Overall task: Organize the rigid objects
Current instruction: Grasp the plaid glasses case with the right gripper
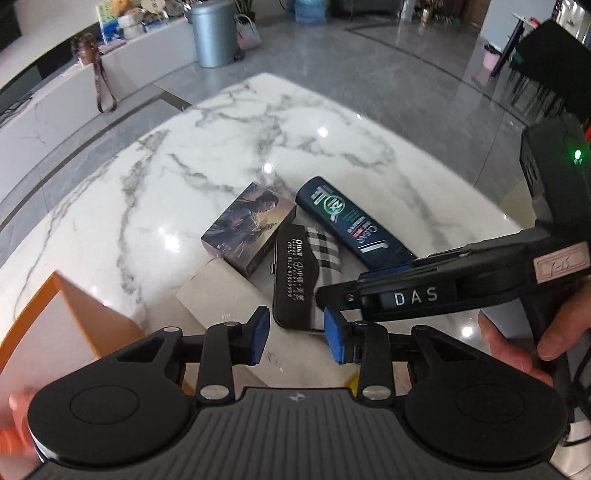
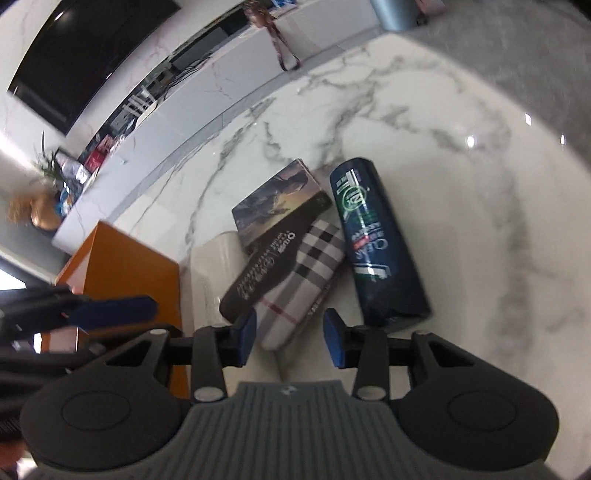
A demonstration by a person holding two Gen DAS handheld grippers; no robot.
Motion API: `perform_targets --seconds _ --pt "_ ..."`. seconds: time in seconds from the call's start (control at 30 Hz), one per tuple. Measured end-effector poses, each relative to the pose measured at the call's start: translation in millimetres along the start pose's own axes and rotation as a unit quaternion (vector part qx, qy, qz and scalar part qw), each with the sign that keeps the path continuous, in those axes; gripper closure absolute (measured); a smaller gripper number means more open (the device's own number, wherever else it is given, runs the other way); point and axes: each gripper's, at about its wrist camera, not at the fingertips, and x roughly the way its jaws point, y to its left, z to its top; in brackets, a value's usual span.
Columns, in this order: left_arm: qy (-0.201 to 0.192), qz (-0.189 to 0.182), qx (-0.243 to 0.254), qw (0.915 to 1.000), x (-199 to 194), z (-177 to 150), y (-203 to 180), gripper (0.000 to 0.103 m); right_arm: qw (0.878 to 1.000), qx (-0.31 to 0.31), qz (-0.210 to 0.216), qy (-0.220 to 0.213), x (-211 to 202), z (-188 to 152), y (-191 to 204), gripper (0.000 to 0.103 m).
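Note:
A pile lies on the marble table: a picture box, a black and plaid case, a dark blue Clear bottle and a beige box under them. My left gripper is open, just short of the case's near end. My right gripper is open, its fingers either side of the case's near end. The right gripper also shows in the left wrist view, above the case. The bottle lies right of the case.
An open orange box stands at the left, close to the pile; it also shows in the right wrist view. The table edge curves round the far side, with grey floor and a grey bin beyond.

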Motion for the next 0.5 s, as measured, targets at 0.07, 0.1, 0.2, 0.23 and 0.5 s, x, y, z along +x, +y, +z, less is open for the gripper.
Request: perform_targets --seconds 0.07,0.1,0.2,0.23,0.5 --pt "0.013 -0.008 0.001 0.9999 10.5 3.2 3.0 0.068 1.000 0.024 0.005 -0.001 7.7 4.0 -3.5 0.045" --pt "0.020 -0.013 0.004 0.9997 15.1 3.7 3.3 0.069 0.999 0.034 0.003 -0.001 11.2 5.2 -5.7 0.042" --pt "0.037 -0.022 0.015 0.9990 26.8 3.3 2.3 0.074 0.999 0.049 0.003 -0.007 16.6 7.9 -9.6 0.036" --pt "0.041 -0.023 0.018 0.9987 29.8 2.5 1.6 0.076 0.999 0.046 0.001 -0.009 17.8 8.2 -8.0 0.035" --pt "0.056 -0.037 0.020 0.9975 40.7 -3.5 -2.7 0.084 0.998 0.051 0.003 -0.032 25.8 3.6 -9.6 0.053"
